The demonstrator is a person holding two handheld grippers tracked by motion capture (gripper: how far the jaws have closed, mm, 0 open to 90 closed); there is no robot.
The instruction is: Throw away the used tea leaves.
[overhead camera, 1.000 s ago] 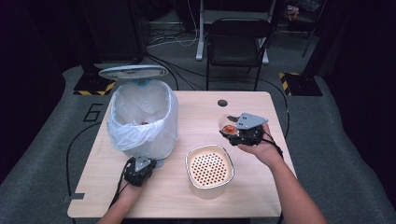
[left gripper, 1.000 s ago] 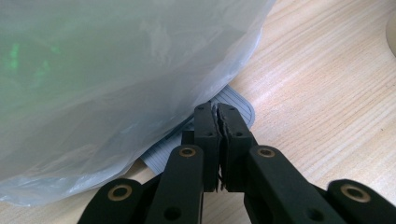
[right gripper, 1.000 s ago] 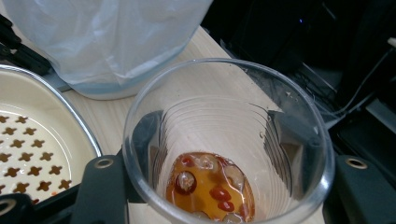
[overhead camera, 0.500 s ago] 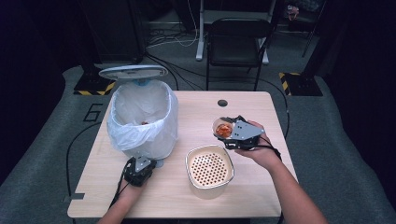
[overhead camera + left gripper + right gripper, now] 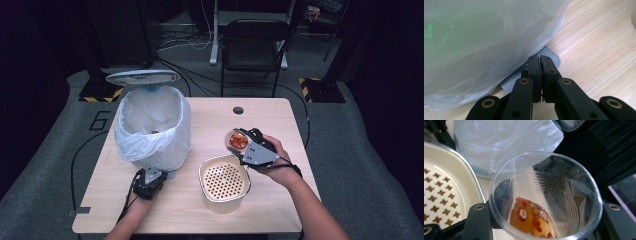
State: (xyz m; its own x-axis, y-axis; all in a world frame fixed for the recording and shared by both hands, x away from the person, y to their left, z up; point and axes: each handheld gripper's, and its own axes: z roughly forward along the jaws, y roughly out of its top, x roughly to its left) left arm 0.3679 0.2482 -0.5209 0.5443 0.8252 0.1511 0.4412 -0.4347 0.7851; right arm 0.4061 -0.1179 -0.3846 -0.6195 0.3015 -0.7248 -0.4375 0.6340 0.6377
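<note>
- Leftmost, a bin (image 5: 152, 125) lined with a white plastic bag (image 5: 481, 42) stands on the wooden table (image 5: 210, 115), its lid (image 5: 142, 77) raised behind it.
- At the bin's foot, the left gripper (image 5: 148, 181) rests with its jaws pressed together on nothing; in the left gripper view the tips lie on a grey ridged pedal (image 5: 550, 56) that sticks out from under the bag.
- Next, near the table's front edge, sits a cream strainer basket (image 5: 224, 177) with a perforated bottom.
- Just beyond the basket's far right corner, the right gripper (image 5: 245, 143) clamps a clear plastic cup (image 5: 546, 195), tilted, holding amber liquid with red and pale bits (image 5: 531, 216).
</note>
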